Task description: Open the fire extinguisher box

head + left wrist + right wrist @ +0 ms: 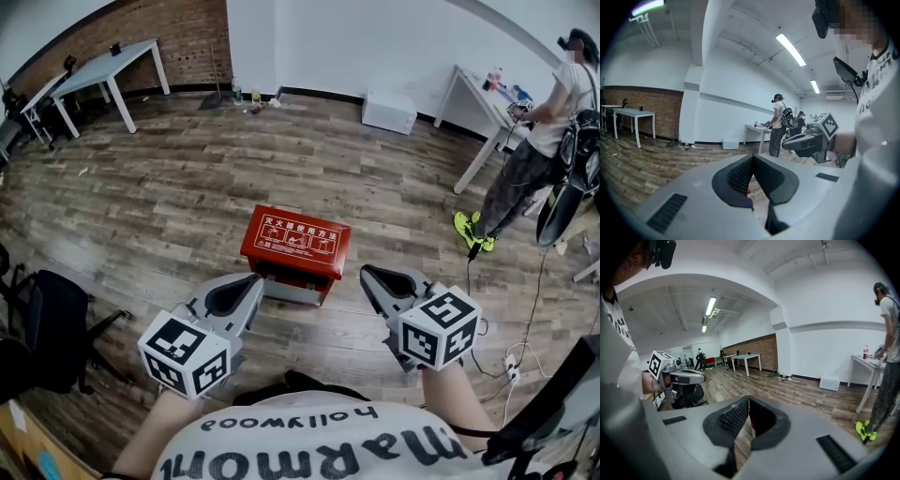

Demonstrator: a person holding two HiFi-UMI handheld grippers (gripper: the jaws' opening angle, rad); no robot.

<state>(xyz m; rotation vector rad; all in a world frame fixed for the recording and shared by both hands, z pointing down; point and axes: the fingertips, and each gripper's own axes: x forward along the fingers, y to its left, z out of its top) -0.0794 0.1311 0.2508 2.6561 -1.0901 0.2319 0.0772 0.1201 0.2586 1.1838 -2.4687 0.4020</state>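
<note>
The wood-plank floor carries the red fire extinguisher box at its middle — a low white box by the far wall, a black chair at the left edge.

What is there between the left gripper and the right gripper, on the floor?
In the head view, the red fire extinguisher box stands between the left gripper and the right gripper, just beyond their tips; otherwise only wooden floor.

Sparse open test lab. Wood-plank floor, brick wall with white tables just beside it, ceiling strip lights. Person wearing headset and backpack rig, well apart from that wall.
</note>
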